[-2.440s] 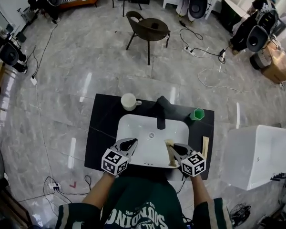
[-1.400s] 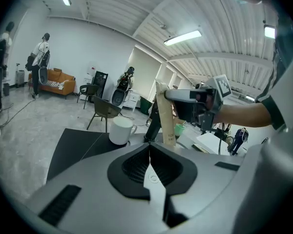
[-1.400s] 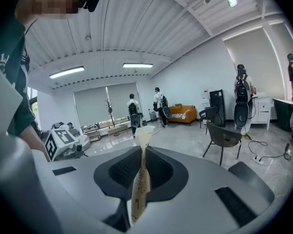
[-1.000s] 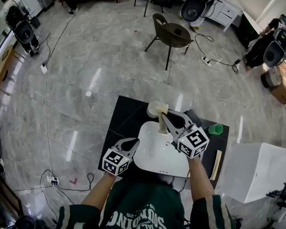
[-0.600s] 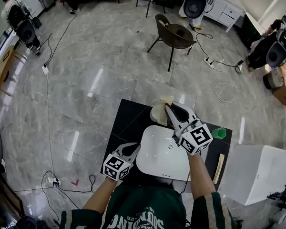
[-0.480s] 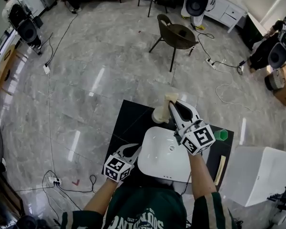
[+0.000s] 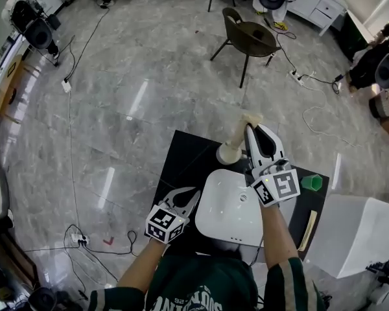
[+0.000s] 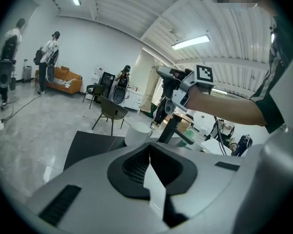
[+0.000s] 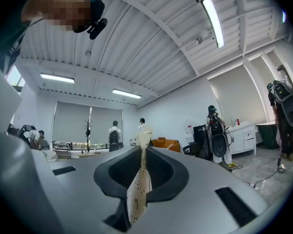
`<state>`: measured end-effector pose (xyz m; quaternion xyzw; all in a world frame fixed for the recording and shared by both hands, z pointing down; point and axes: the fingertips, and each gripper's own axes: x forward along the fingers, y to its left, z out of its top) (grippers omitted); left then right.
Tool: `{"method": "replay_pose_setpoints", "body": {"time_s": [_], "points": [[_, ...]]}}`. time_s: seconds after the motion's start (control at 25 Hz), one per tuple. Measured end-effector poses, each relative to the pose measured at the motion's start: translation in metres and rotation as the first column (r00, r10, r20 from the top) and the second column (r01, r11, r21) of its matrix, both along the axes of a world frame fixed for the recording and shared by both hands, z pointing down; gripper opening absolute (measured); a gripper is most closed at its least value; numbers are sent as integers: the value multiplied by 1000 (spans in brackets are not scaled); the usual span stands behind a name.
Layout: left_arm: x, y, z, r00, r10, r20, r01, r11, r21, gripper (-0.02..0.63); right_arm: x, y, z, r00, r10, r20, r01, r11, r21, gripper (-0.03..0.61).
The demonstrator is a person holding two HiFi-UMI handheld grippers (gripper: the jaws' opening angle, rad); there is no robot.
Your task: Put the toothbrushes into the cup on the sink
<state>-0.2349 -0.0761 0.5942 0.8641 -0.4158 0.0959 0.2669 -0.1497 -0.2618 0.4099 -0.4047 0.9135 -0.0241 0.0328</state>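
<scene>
Nearest the person, the left tongs (image 7: 191, 193) are hovering over the front left edge of the one white oval sink basin (image 7: 227, 216), pressed together at the tips and gripping nothing. The basin is sitting in a black rectangular worktop (image 7: 181, 157). Two toothbrushes are showing. One pale wooden toothbrush (image 7: 308, 214) is lying flat on the worktop right of the basin, well apart from both tongs. Just beyond it, a single small green hexagonal container (image 7: 311, 182) is standing on the worktop. Farther back, the right tongs (image 7: 251, 129) are reaching over the rear of the basin and pinching the other toothbrush, a pale cream speckled strip (image 9: 139, 184), which is sticking out past the tips. From the head view its lower end is overlapping the one white round cup (image 7: 225, 154) at the worktop's back edge; whether it is inside cannot be told. One black faucet (image 8: 170, 128) is rising beside that cup. Beyond, one dark chair (image 7: 249, 37) is standing on the grey floor.
</scene>
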Motion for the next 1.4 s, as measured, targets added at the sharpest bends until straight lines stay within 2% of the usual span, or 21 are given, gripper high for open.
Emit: {"method": "replay_pose_setpoints", "body": {"time_s": [0.2, 0.52, 0.72, 1.4], "points": [[-6, -15, 7, 1000, -18, -4, 18, 1000, 14, 11, 0, -3, 18, 1000, 26, -5, -26, 1000, 3, 60], [-6, -20, 30, 1000, -5, -20, 5, 1000, -14, 11, 9, 1, 54, 996, 94, -4, -94, 996, -7, 60], [-7, -19, 41, 1000, 8, -18, -9, 1000, -26, 11, 4, 2, 67, 995, 102, -10, -102, 995, -10, 60], [-14, 3, 54, 1000, 11, -16, -12, 997, -71, 11, 3, 14, 124, 983, 182, -14, -182, 977, -112, 60]]}}
